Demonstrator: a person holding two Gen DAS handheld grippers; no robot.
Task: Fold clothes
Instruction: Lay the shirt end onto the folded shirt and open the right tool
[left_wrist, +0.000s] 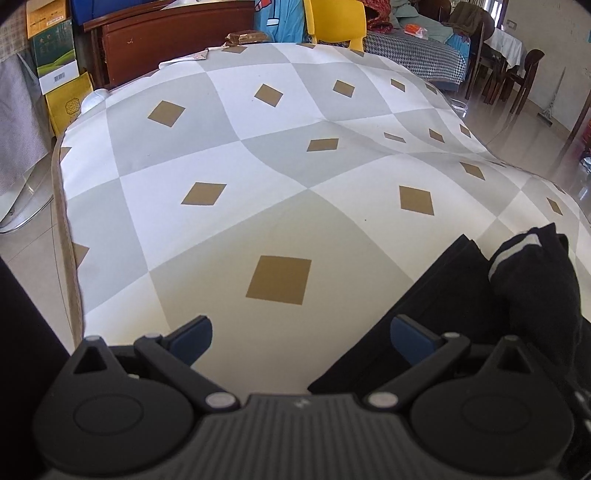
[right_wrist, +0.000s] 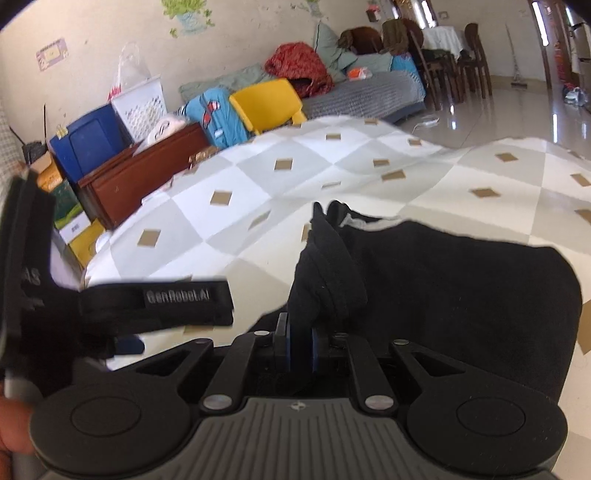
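Note:
A black garment (right_wrist: 461, 295) with a white stripe lies on the checkered tablecloth (right_wrist: 258, 177). In the right wrist view my right gripper (right_wrist: 300, 343) is shut on a bunched fold of this black garment, which rises between the blue pads. In the left wrist view my left gripper (left_wrist: 301, 338) stands open above the tablecloth (left_wrist: 258, 155), nothing between its blue pads. The black garment (left_wrist: 480, 288) lies at its right, partly under the right finger. The left gripper (right_wrist: 122, 310) also shows blurred at the left of the right wrist view.
A yellow chair (left_wrist: 334, 20) and a brown wooden cabinet (left_wrist: 166, 40) stand beyond the table's far edge. Boxes (left_wrist: 55, 62) are stacked at the far left. A bed (right_wrist: 365, 92) with piled clothes and dining chairs (right_wrist: 458, 62) stand farther back on the glossy floor.

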